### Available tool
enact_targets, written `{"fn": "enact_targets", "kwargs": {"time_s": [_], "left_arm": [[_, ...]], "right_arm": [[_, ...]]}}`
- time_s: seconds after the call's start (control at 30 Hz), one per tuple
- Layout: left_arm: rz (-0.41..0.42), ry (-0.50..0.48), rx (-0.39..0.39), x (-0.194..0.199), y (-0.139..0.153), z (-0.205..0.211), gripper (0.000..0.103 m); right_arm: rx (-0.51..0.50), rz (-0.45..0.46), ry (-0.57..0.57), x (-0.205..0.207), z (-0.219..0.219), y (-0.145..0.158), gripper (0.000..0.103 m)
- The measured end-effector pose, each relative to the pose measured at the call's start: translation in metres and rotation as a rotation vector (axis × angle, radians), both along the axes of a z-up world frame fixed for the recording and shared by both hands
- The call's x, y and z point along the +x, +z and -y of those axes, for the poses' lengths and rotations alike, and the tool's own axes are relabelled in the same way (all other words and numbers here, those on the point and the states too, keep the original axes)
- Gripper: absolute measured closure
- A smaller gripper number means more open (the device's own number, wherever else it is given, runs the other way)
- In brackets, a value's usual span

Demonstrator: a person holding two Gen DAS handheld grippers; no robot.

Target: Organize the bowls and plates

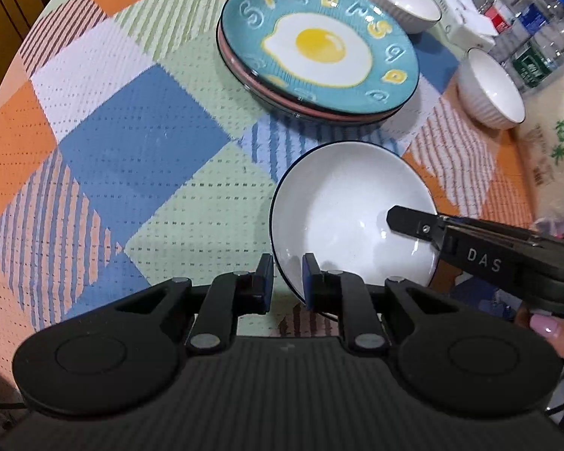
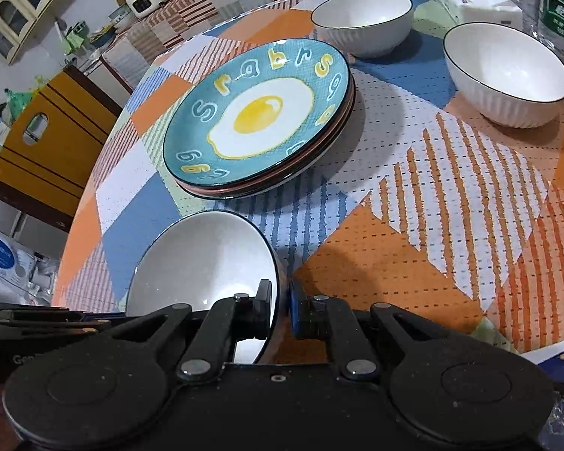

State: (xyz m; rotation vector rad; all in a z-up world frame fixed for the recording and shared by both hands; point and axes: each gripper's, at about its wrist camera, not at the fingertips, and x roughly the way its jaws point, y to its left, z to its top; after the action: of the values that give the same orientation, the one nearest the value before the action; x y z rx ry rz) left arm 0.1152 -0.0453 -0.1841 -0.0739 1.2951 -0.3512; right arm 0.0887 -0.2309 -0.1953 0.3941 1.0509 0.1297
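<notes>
Left tool pinched shut on the near rim of the white bowl; right tool clamped on the opposite rim, sharing the load. Held tilted, apparently clear of the worktop, probably for carrying. Glossy white inside, thin dark rim line. Just beyond both tools, the egg-print plate topping a stack; farther right, two ribbed white bowls.
</notes>
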Motion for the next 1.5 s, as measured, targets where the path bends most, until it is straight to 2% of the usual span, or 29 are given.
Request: {"fn": "enact_targets", "kwargs": {"time_s": [0.17,0.3,0.4,0.63,0.77,0.87,0.97,1.03,1.17,1.27,1.4,1.5], "left_arm": [[-0.006,-0.005,0.012,-0.001,0.001,0.001,0.087],[-0.005,-0.008,0.034,-0.006,0.01,-0.001,0.082],[-0.01,-0.019,0.035,-0.012,0.02,-0.001,0.081],[0.052,-0.072,0.041,-0.025,0.061,0.004,0.079],[0.1,-0.129,0.037,-0.027,0.093,0.019,0.077],[0.112,-0.185,0.025,-0.026,0.115,0.034,0.076],[0.12,-0.235,0.03,-0.022,0.131,0.053,0.076],[0.127,-0.267,0.038,-0.018,0.14,0.067,0.075],[0.162,-0.312,0.079,-0.007,0.149,0.098,0.07],[0.177,-0.33,0.078,0.006,0.152,0.12,0.063],[0.125,-0.299,0.035,0.036,0.144,0.14,0.061],[0.127,-0.296,0.006,0.055,0.132,0.154,0.057]], "right_arm": [[-0.009,0.018,0.014,-0.004,0.002,0.002,0.087],[-0.02,0.064,0.027,-0.013,0.01,0.016,0.086],[-0.041,0.101,0.059,-0.024,0.017,0.031,0.086],[-0.138,0.164,0.087,-0.051,0.042,0.066,0.085],[-0.216,0.191,0.094,-0.059,0.06,0.085,0.074],[-0.262,0.212,0.097,-0.061,0.073,0.097,0.069],[-0.329,0.241,0.133,-0.061,0.084,0.107,0.06],[-0.391,0.254,0.168,-0.058,0.088,0.112,0.059],[-0.465,0.274,0.239,-0.049,0.096,0.114,0.053],[-0.5,0.288,0.268,-0.04,0.099,0.105,0.05],[-0.556,0.317,0.23,-0.032,0.097,0.088,0.05],[-0.558,0.35,0.195,-0.027,0.097,0.074,0.05]]}}
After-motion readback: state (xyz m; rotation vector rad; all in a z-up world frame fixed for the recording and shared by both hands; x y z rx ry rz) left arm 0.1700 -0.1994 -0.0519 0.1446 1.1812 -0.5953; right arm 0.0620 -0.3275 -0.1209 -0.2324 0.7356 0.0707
